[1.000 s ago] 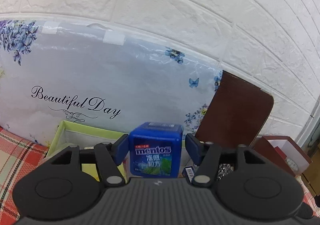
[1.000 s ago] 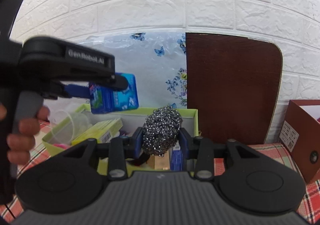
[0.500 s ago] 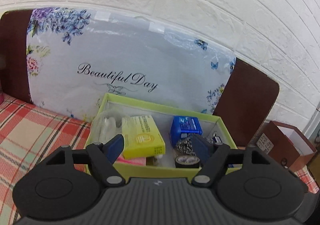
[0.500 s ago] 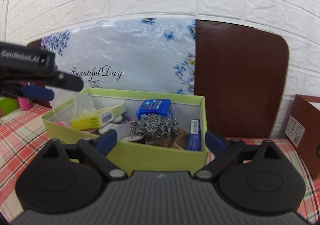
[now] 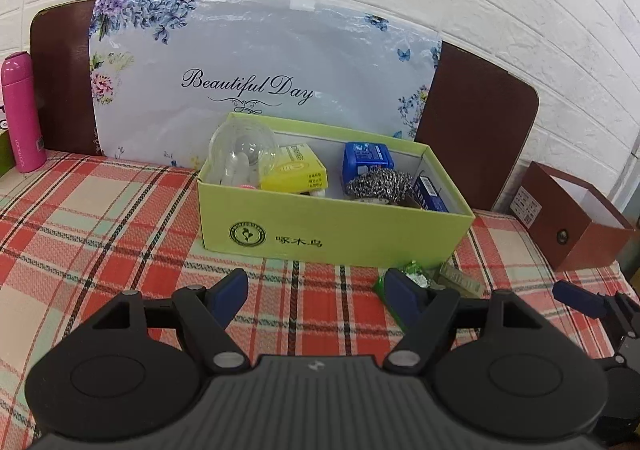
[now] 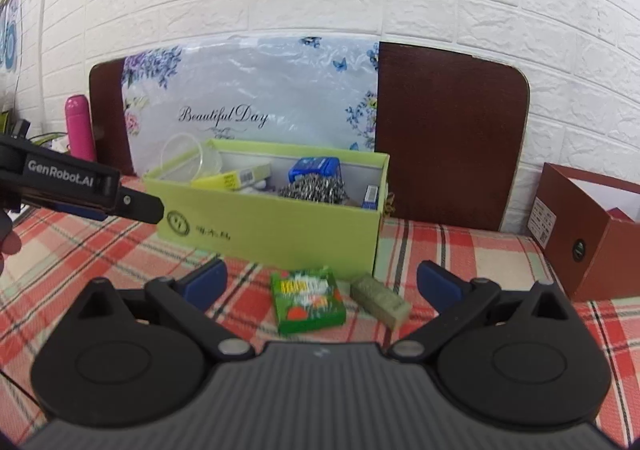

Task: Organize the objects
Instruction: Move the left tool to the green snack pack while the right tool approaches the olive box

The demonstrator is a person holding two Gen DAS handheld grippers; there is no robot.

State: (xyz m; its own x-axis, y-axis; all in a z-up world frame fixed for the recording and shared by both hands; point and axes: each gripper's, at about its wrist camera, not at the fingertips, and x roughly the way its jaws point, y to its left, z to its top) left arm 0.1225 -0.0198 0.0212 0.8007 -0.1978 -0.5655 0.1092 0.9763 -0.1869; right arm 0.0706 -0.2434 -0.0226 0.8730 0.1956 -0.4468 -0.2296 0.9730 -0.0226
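A green box (image 5: 332,228) (image 6: 272,222) stands on the plaid cloth. In it lie a blue mentos box (image 5: 366,160) (image 6: 314,166), a steel scourer (image 5: 378,184) (image 6: 312,188), a yellow box (image 5: 294,172), a clear cup (image 5: 242,150) and a small blue pack (image 5: 430,192). In front of the box lie a green packet (image 6: 308,300) (image 5: 414,274) and a grey-green block (image 6: 380,300) (image 5: 460,280). My left gripper (image 5: 316,290) is open and empty, back from the box. My right gripper (image 6: 322,280) is open and empty, above the green packet.
A brown open box (image 5: 576,218) (image 6: 588,230) stands at the right. A pink bottle (image 5: 22,114) (image 6: 80,126) stands at the far left. A floral "Beautiful Day" bag (image 5: 260,78) leans on a brown board (image 6: 448,134) against the white brick wall.
A second ago the left gripper held the mentos box and the right held the scourer. Both let go into the green box, and the grippers have pulled back and open.
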